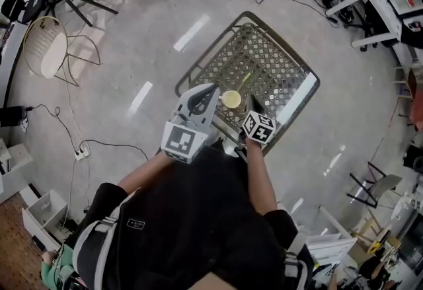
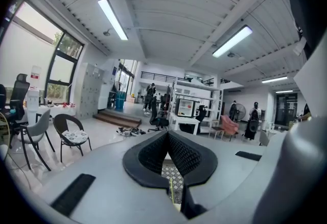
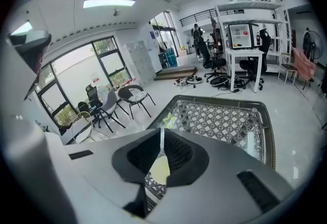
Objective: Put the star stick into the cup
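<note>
Right gripper point(image 3: 161, 135): fingers closed on the star stick point(image 3: 168, 121), pads against either side of the thin shaft, star end poking out past the tips. Gripped on the shaft, I judge, so the lower end is free to go down into the cup point(image 1: 231, 98).

In the head view the stick slants up and away from the cup's rim. Its lower end is at or in the mouth; cannot tell which.

Cup upright on the lattice bench point(image 1: 281, 57), toward the person's side, near both grippers.

Left gripper point(image 2: 167, 135): fingers closed, tips touching, nothing between them. It hovers just left of the cup, probably on hand to steady it.

Risk: the cup looks light and may tip if the stick drags on its rim.
</note>
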### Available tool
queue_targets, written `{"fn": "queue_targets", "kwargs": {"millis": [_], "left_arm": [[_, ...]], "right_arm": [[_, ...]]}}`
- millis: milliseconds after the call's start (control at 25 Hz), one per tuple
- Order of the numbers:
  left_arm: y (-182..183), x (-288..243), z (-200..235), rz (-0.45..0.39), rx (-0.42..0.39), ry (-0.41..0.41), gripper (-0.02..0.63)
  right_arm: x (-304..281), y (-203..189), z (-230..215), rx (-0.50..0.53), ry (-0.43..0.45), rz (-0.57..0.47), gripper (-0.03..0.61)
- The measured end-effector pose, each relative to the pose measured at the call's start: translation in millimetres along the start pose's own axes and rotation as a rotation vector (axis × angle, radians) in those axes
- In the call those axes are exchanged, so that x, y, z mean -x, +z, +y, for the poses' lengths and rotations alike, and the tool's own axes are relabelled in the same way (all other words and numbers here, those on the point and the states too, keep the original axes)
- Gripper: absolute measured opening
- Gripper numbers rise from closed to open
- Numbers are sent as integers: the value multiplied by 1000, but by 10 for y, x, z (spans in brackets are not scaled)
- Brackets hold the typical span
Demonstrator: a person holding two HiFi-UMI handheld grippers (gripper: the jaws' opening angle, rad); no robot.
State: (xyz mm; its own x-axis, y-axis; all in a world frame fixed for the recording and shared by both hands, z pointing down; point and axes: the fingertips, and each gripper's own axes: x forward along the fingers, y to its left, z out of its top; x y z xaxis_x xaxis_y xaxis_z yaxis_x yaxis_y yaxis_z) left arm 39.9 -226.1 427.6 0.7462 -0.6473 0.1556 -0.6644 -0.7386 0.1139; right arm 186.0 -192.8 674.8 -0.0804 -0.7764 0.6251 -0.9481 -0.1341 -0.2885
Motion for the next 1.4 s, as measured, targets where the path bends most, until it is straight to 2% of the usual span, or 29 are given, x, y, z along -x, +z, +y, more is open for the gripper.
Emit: {"fn": "queue_targets", "kwargs": {"millis": [120,320,520,920,1200,1400], "left_arm": [[11,28,-115,8,-20,-16,17],[80,125,-270,-45,-17,-11,17],[109,205,-366,-49,-16,-10,17],[79,213,-554,-64,-16,-18,17],[27,261,-645,-44,-33,-45,17],[61,280,-635,-69,-20,-24,17]], "right_arm": [[274,239,82,0,9,-80,18],[789,546,205,10,21,-208,18],[1232,749,302,11,22,-292,14],[1786,858,411,41,49,-377,11],[1903,846,481,64,59,-402,10],[1936,828,483,74,68,-407,9]]}}
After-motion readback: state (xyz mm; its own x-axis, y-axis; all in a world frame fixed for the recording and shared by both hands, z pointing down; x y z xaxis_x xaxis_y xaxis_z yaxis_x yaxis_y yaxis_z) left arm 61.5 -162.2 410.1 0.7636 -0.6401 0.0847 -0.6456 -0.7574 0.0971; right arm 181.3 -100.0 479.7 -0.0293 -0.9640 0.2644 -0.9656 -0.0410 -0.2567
